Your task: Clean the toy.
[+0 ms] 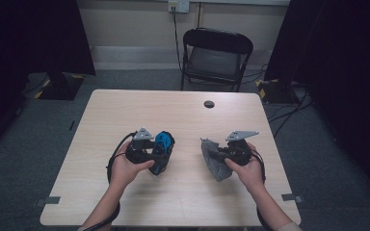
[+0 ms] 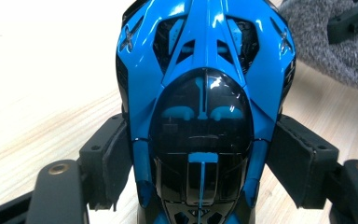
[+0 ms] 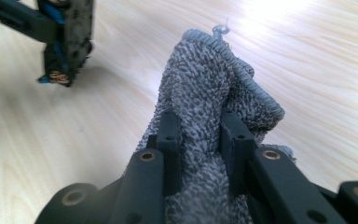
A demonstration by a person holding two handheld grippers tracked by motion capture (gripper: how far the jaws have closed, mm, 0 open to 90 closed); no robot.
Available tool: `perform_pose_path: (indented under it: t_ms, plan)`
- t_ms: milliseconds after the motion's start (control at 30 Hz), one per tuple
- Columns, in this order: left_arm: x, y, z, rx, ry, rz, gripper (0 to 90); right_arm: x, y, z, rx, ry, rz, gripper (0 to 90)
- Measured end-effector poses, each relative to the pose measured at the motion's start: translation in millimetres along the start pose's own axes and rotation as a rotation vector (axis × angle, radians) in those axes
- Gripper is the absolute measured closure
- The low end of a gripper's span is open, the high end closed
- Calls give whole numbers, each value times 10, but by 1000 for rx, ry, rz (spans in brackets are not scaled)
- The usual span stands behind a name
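A glossy blue and black toy car [image 2: 205, 107] is clamped between the two black jaws of my left gripper [image 2: 200, 163], its roof facing the camera. From above, the toy car [image 1: 164, 142] sits just over the table, left of centre, with my left gripper [image 1: 158, 153] shut on it. A grey terry cloth [image 3: 214, 93] stands bunched up between the jaws of my right gripper [image 3: 199, 135], which is shut on it. In the high view the cloth [image 1: 212, 156] hangs at the nose of my right gripper [image 1: 221, 155], right of centre.
The light wooden table [image 1: 173, 115] has a round cable hole [image 1: 209, 104] near its far edge. A black folding chair [image 1: 215, 55] stands behind the table. Dark stands and cables lie on the floor at both sides.
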State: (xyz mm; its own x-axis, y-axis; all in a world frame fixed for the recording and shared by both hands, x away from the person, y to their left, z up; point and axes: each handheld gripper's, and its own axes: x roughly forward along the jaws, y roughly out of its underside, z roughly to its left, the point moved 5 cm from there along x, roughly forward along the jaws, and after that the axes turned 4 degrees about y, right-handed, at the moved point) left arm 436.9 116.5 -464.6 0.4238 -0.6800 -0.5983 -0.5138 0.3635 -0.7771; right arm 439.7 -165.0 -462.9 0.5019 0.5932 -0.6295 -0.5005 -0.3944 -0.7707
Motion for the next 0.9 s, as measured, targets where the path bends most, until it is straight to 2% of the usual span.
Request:
perform_pose_path:
  t_ms: [333,433,667,733,900]
  plan:
    - [-94,44,103,3,-22,25,268,-82,39,-241,32,61,0,736]
    - [-107,79,133,-3,-28,42,268,-92,65,-287,38,73,5,736]
    - [-122,147,232,-23,-47,45,268,-108,103,-378,51,102,7,736]
    - [-128,148,256,-36,-45,40,268,-115,100,-405,61,110,2,736]
    - [-131,137,308,-37,-54,45,268,-101,91,-453,65,123,0,737]
